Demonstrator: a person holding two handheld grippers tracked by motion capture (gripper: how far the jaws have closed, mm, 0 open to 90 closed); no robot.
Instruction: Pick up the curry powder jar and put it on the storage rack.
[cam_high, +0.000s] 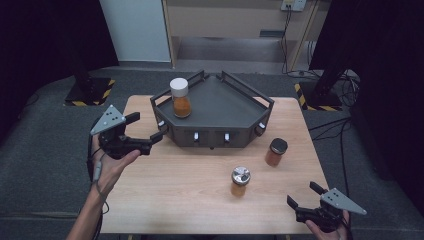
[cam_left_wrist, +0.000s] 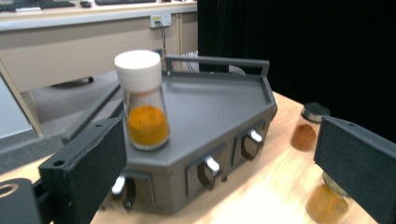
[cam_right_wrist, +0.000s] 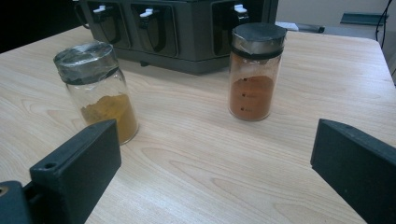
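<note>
Facing my right gripper (cam_right_wrist: 215, 172), jaws apart and empty, are 2 upright spice jars on the table: the silver-lidded jar (cam_right_wrist: 97, 88) ahead-left, the black-lidded jar (cam_right_wrist: 256, 70) ahead-right. My left gripper (cam_high: 145, 131), also apart, sits near the white-capped jar (cam_high: 180, 97) on the tray (cam_high: 225, 100).

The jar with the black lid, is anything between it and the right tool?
Nothing visible. The right tool is open, and just bare table lies between it and the jar with the black lid. The silver-lid jar stands off to one side.
</note>
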